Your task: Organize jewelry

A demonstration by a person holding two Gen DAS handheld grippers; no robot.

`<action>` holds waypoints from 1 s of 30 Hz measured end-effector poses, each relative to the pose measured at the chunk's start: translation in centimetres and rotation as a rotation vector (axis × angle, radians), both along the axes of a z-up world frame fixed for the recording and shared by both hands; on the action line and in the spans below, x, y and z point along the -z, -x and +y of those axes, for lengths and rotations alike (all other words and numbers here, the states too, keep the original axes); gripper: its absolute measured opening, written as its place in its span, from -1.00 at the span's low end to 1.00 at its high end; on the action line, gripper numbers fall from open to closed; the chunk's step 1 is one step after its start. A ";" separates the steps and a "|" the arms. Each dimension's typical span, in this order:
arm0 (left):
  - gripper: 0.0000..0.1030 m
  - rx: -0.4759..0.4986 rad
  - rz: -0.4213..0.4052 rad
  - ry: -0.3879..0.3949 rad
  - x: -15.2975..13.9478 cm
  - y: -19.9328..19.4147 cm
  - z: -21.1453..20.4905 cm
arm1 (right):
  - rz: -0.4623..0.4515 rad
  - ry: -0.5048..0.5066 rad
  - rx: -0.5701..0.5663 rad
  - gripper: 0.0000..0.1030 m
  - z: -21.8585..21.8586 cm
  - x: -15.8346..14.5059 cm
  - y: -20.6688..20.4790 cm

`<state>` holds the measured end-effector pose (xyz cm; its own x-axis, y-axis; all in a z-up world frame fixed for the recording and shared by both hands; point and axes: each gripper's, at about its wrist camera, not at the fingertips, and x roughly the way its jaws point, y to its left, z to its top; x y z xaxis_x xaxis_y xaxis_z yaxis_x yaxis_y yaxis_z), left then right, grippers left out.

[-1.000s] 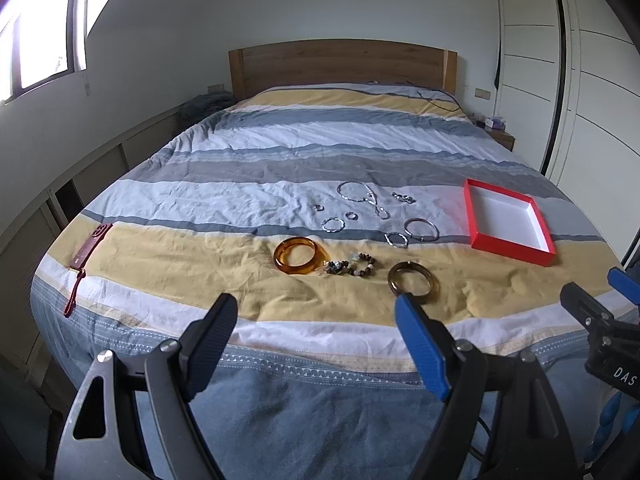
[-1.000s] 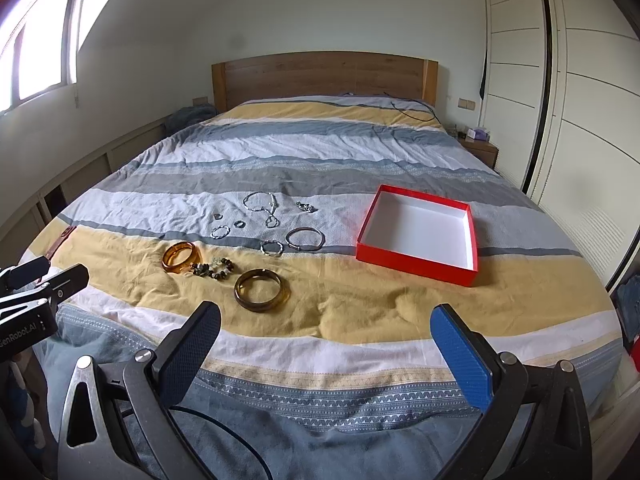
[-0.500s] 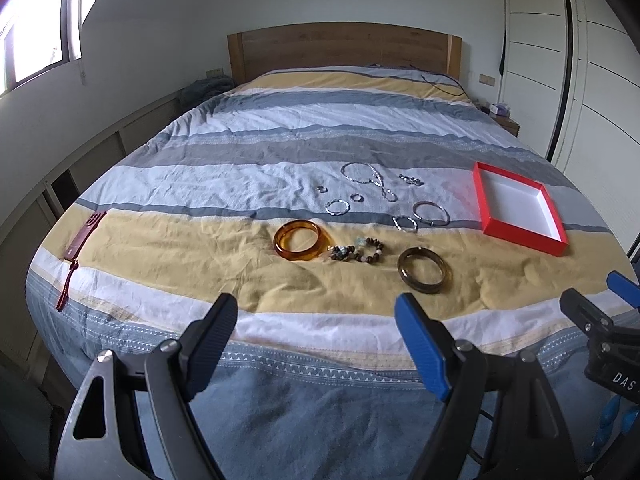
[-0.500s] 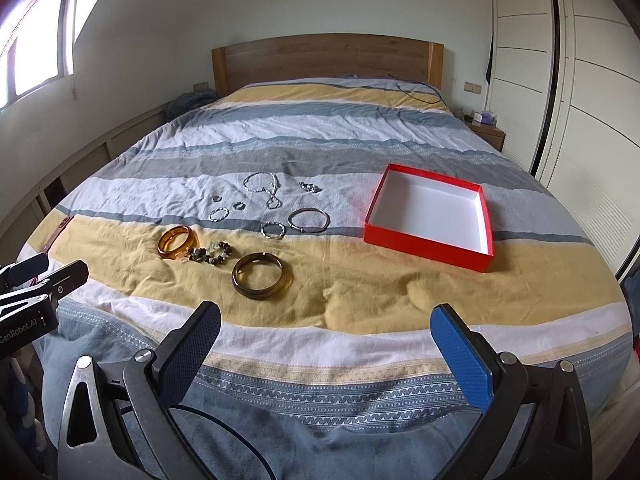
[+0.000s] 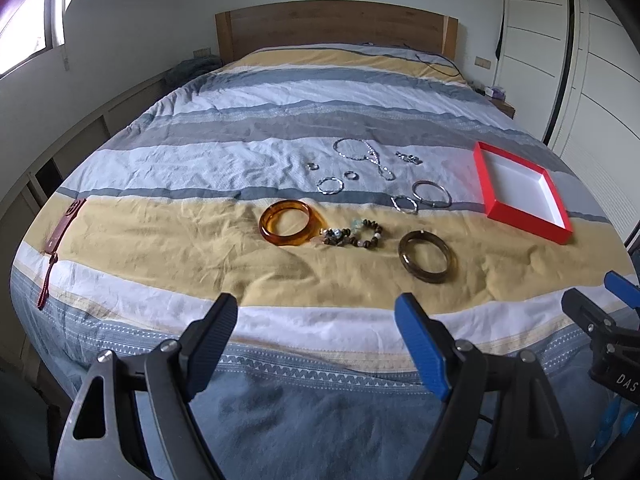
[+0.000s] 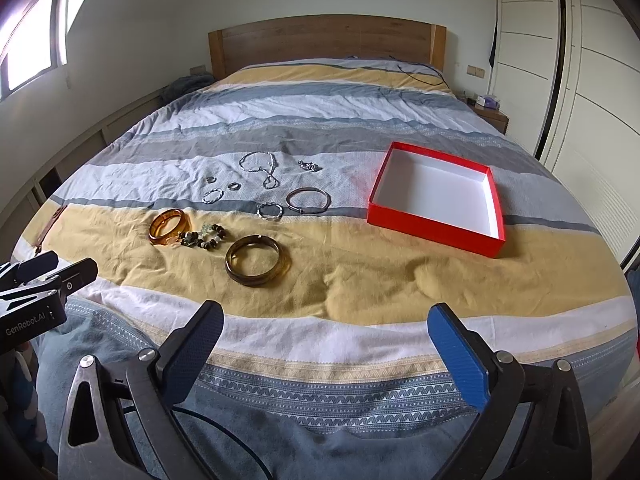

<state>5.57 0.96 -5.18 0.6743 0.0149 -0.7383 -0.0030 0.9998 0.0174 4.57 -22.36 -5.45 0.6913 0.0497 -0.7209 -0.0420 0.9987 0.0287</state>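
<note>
Soft daylight from the window (image 5: 28,36) at left, overexposed glass, mild shadows, sharp focus, fisheye-bent edges, dark corners

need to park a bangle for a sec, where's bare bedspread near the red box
Free: the yellow stripe between the dark bangle and the red box, and the bedspread beyond the silver chain. Crowded: left of the box, around the amber bangle and beads.

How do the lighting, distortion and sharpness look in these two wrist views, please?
Left wrist view: the window is blown out with a purple fringe; fisheye bends the wardrobe doors; dark vignette in the corners; jewelry is slightly soft. Right wrist view: even daylight with faint shadows; the red box is crisp with its white inside bright; the bed bulges.
</note>
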 end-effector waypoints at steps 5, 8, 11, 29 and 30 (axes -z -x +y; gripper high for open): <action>0.55 -0.001 0.033 0.008 1.1 -0.9 0.4 | 0.023 -0.003 -0.007 0.89 0.3 0.6 -0.8; 0.55 -0.005 0.045 0.012 1.7 -1.3 0.7 | 0.035 -0.003 -0.013 0.85 0.6 1.1 -1.2; 0.55 -0.016 0.050 0.011 2.2 -1.6 0.9 | 0.047 -0.005 -0.022 0.81 0.8 1.5 -1.6; 0.55 -0.031 0.109 0.080 4.7 -2.8 2.4 | 0.133 -0.062 -0.086 0.19 1.2 4.3 -3.5; 0.55 -0.026 0.114 0.089 4.8 -2.9 2.3 | 0.138 -0.066 -0.091 0.12 1.2 4.5 -3.7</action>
